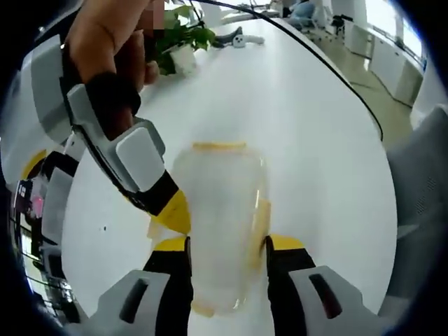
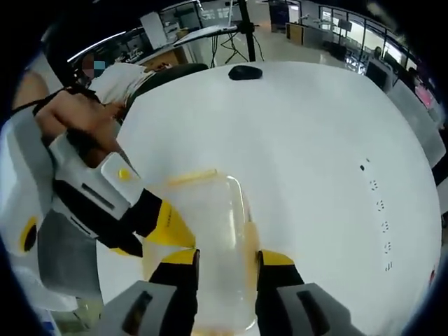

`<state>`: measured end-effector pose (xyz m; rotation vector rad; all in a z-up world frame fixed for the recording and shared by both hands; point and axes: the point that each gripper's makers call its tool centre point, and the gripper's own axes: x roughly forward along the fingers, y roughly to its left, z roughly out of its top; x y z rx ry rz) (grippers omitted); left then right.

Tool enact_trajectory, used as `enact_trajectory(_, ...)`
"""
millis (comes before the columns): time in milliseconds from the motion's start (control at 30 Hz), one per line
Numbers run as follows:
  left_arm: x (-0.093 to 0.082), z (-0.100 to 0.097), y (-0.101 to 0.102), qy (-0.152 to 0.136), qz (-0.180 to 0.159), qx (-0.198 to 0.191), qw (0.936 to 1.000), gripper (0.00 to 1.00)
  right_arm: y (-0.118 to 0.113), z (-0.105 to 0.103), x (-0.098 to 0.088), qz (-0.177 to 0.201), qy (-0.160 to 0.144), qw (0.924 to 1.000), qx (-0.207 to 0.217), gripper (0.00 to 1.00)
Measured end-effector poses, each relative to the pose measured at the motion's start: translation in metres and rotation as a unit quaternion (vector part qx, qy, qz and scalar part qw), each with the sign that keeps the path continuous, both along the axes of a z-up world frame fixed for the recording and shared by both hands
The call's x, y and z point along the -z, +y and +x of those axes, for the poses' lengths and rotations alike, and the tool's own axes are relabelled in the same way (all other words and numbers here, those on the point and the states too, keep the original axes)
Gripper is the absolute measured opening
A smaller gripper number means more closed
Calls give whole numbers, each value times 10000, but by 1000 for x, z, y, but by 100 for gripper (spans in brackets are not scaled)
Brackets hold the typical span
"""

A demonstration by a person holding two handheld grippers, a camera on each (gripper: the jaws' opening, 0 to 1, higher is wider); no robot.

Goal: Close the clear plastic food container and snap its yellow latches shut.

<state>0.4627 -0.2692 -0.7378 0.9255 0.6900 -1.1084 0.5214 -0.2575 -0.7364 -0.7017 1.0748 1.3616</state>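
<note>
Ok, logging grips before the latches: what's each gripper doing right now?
Left gripper: shut on the container.
Right gripper: shut on the container, at another edge.

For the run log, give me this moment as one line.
clear container on white table | left gripper shut on container | right gripper shut on container

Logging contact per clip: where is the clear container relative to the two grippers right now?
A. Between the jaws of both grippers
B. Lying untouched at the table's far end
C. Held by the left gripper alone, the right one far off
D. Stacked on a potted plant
A: in each view the clear container sits between that gripper's own jaws, left gripper and right gripper.
</note>
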Motion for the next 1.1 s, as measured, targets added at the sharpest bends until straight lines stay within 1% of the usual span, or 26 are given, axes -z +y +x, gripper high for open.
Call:
enact_trajectory(133,1,1,0,-7,-3,-67,10000,37,0,0,1,-42,74,10000,-52,29)
enact_trajectory(200,2,1,-1,-56,58,-86,9999,36,0,1,2,-49,131,9999,-43,28)
enact_trajectory(233,4,1,-2,-80,97,-104,9999,35,0,0,2,-86,131,9998,-121,28)
enact_trajectory(267,3,-2,-14,-36,-113,227,9997,34,-1,-2,3,-166,175,9996,-135,28)
enact_trajectory(300,-1,2,-2,-73,39,-93,9999,34,0,-2,3,-207,168,9994,-209,27)
enact_trajectory(400,-1,2,0,-44,44,-135,9999,33,1,-1,4,-241,291,9990,-216,26)
enact_trajectory(433,1,0,-1,22,19,-120,9999,33,-10,-1,6,-540,301,9980,108,25)
enact_trajectory(467,1,1,-1,-7,27,-119,9999,33,-4,-2,7,-332,293,9988,-206,25)
enact_trajectory(500,2,1,0,-30,77,-121,9999,33,-6,-2,8,-305,324,9987,-246,26)
enact_trajectory(633,2,3,0,-105,43,-78,9999,34,-5,-2,6,-233,328,9989,-231,26)
enact_trajectory(867,1,2,-1,-128,15,-56,9999,35,-2,-1,4,-209,325,9990,-224,28)
enact_trajectory(1000,0,2,-1,-125,4,22,9999,36,-1,-2,2,-154,230,9993,-270,28)
enact_trajectory(1067,-1,1,-1,-131,1,60,9999,36,1,-2,0,-145,137,9992,-359,28)
enact_trajectory(1100,-3,2,-1,-93,-7,55,9999,36,1,-3,0,-147,118,9991,-371,28)
